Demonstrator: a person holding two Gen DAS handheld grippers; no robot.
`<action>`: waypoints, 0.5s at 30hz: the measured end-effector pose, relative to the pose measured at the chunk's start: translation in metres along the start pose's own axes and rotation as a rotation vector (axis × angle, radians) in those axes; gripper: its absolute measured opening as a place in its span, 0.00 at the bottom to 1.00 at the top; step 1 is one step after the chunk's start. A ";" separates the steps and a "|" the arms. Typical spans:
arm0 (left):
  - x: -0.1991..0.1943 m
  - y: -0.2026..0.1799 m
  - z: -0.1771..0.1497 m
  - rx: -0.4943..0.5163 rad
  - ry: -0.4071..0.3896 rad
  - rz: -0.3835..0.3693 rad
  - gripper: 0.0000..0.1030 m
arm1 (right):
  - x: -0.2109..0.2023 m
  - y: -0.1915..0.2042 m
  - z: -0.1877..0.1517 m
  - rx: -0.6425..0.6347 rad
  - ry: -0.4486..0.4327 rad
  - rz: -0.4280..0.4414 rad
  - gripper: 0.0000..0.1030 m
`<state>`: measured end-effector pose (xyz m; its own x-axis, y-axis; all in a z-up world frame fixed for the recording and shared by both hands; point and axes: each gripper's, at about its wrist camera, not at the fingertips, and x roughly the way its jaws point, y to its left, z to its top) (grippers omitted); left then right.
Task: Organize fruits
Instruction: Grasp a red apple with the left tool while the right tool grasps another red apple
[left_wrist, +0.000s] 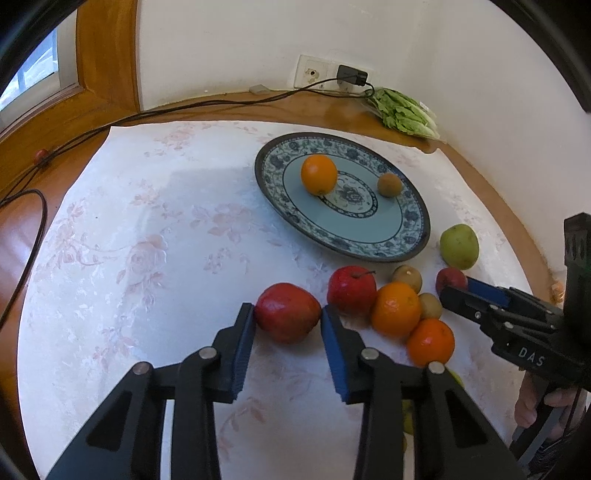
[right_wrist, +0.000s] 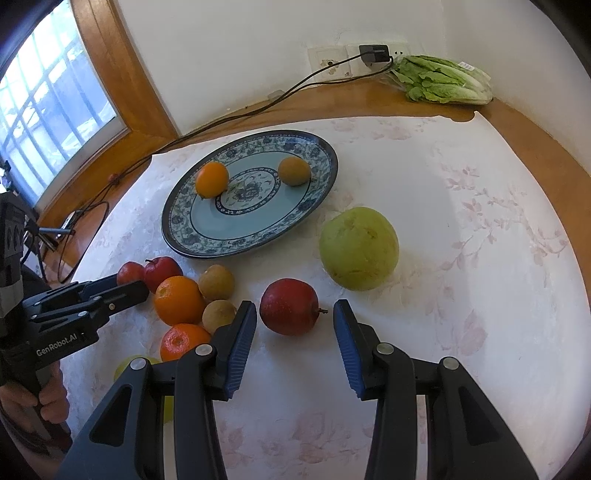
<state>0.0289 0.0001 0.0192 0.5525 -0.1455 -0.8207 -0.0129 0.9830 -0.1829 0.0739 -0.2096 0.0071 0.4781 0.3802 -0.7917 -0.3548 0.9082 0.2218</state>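
My left gripper (left_wrist: 288, 310) is shut on a red apple (left_wrist: 287, 321) on the white cloth, with a pad against each side. The right gripper (right_wrist: 294, 310) is open around another red apple (right_wrist: 289, 306), with a gap at both pads. A blue patterned plate (left_wrist: 417, 206) holds an orange (left_wrist: 318, 174) and a brown kiwi (left_wrist: 389, 185). Between the grippers lie a third red apple (left_wrist: 351, 290), two oranges (left_wrist: 396, 309) and two kiwis (left_wrist: 407, 277). A large green fruit (right_wrist: 359, 248) sits beside the plate.
Bagged lettuce (right_wrist: 443, 79) lies at the wall near a plugged charger (right_wrist: 375, 53). Its cable (right_wrist: 236, 114) runs along the wooden table edge to the left. A yellow-green fruit (right_wrist: 129, 365) shows partly behind my right gripper's left finger. A person's hand holds each gripper handle.
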 end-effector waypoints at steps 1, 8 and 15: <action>0.000 0.000 0.000 0.000 0.000 -0.001 0.37 | 0.000 0.000 0.000 0.000 0.001 0.000 0.43; -0.001 0.002 0.000 -0.003 0.003 -0.010 0.37 | 0.001 0.005 -0.002 -0.044 -0.006 -0.060 0.36; -0.003 0.002 0.000 -0.005 0.005 -0.008 0.37 | 0.000 0.005 -0.003 -0.049 -0.010 -0.061 0.36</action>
<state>0.0273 0.0024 0.0211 0.5481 -0.1539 -0.8221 -0.0130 0.9812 -0.1924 0.0696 -0.2056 0.0065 0.5079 0.3259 -0.7974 -0.3634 0.9203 0.1447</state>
